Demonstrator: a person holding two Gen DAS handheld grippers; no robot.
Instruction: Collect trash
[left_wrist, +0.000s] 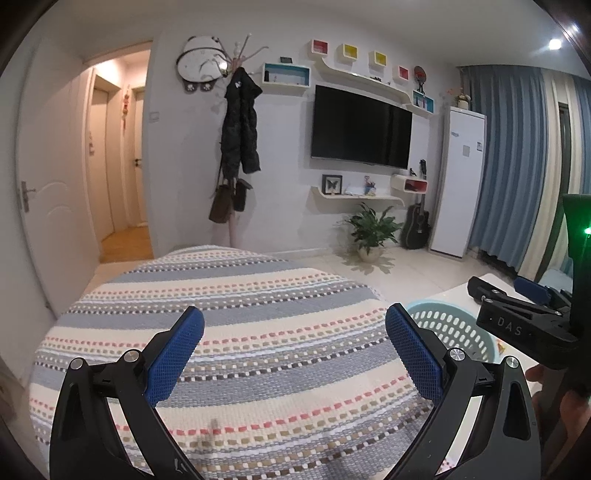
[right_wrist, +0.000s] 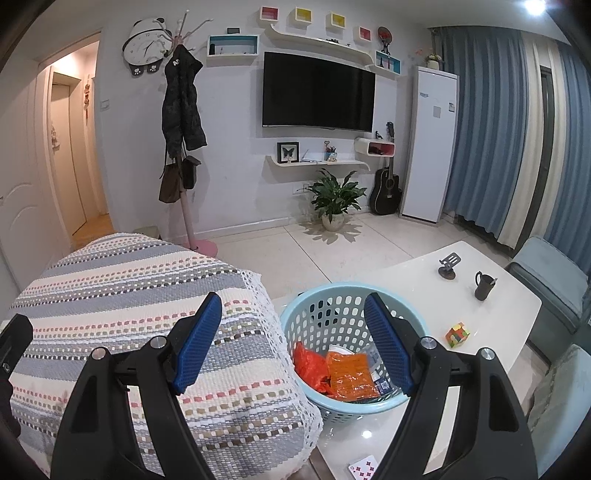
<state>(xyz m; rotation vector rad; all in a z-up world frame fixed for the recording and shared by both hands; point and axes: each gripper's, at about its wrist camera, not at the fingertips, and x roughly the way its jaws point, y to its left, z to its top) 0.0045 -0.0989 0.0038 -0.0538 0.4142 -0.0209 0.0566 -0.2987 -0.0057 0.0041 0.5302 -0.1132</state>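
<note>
A light blue perforated basket (right_wrist: 332, 317) stands on the white table (right_wrist: 424, 280), beside the striped cloth. Inside lie orange wrappers (right_wrist: 347, 373), a white cup and a blue packet. My right gripper (right_wrist: 293, 308) is open and empty, above the edge of the cloth and the basket's left side. My left gripper (left_wrist: 294, 321) is open and empty over the striped cloth (left_wrist: 229, 332). The basket (left_wrist: 443, 325) shows in the left wrist view at the right, partly hidden by my right finger. The right gripper's black body (left_wrist: 517, 317) shows at the right edge there.
On the table stand a dark mug (right_wrist: 484, 285), a small black stand (right_wrist: 448, 266), a colourful cube (right_wrist: 457, 334) and a playing card (right_wrist: 364, 466). Blue-grey chairs (right_wrist: 550, 280) flank the table at the right. A potted plant (right_wrist: 334, 201), guitar and coat rack stand by the far wall.
</note>
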